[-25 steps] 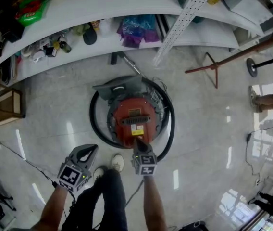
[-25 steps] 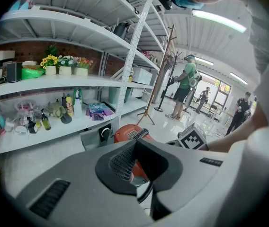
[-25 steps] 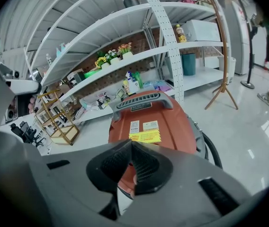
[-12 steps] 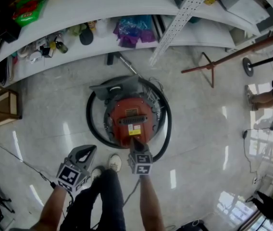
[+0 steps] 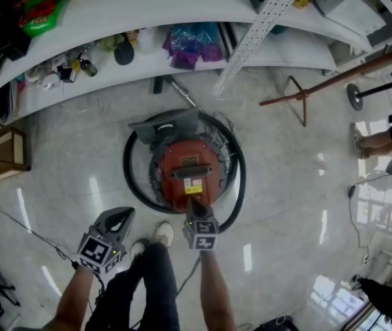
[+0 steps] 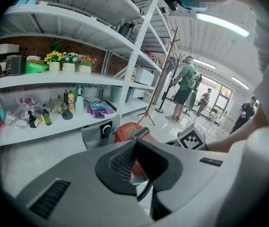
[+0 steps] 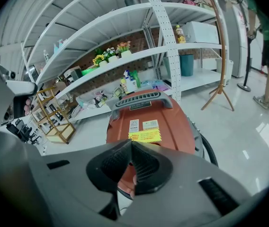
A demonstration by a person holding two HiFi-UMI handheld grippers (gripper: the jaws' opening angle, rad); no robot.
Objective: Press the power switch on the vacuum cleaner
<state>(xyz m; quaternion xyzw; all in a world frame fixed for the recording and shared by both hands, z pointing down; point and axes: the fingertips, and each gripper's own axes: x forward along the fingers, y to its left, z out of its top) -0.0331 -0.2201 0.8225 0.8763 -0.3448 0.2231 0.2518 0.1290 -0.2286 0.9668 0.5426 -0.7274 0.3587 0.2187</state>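
Left gripper seen with jaws closed together, nothing held. Red vacuum cleaner noted just beyond the tips. White shelf with bottles recorded behind. Person standing at rear.

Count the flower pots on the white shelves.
3, side by side on one shelf in the left gripper view: the yellow-flowered pot at the left, the white-flowered pot in the middle, the pink-flowered pot at the right. More may be hidden elsewhere.

Glossy red plastic vacuum cleaner, polished reflective floor
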